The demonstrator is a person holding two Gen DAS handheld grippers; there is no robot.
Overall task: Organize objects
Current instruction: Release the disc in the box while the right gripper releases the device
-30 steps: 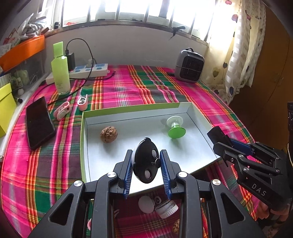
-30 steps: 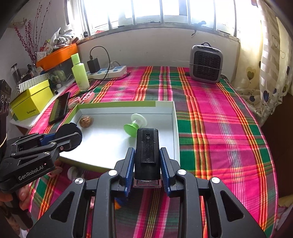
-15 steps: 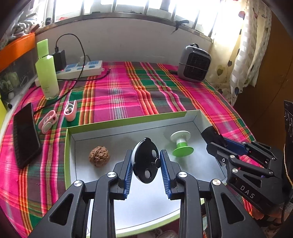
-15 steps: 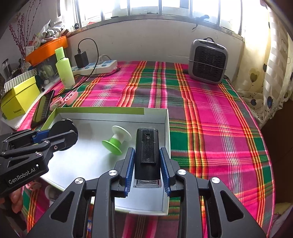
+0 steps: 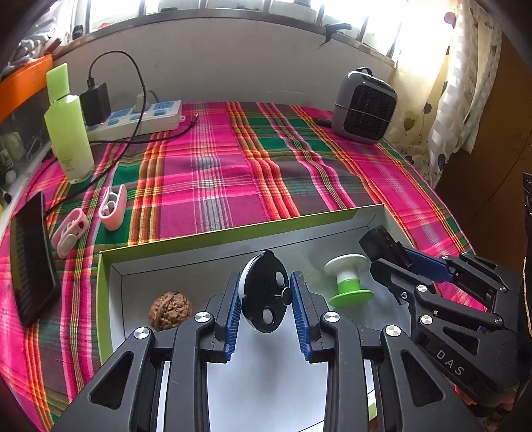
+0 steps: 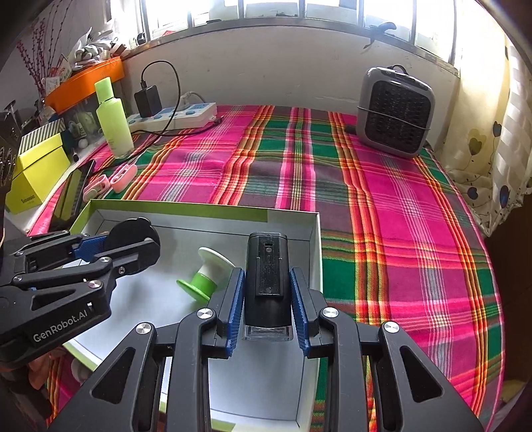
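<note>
left claw point(image 5: 265, 294) clamps a black disc point(image 5: 264, 295); right claw point(image 6: 267, 292) clamps a black cartridge point(image 6: 267, 282). both hang above the green-rimmed tray point(image 6: 186, 211). advise lowering each onto bare floor, clear of spool point(image 6: 206, 274) and walnut point(image 5: 170, 310), before releasing.

- You get strong daylight from the windows point(image 6: 299, 10) at the top; the panes blow out to white.
- Your curtain point(image 5: 459, 83) glows, washed pale.
- Both views bend hard at the edges, with dark corners.
- Soft shadows fall inside the tray point(image 6: 292, 365); the centre stays sharp.
</note>
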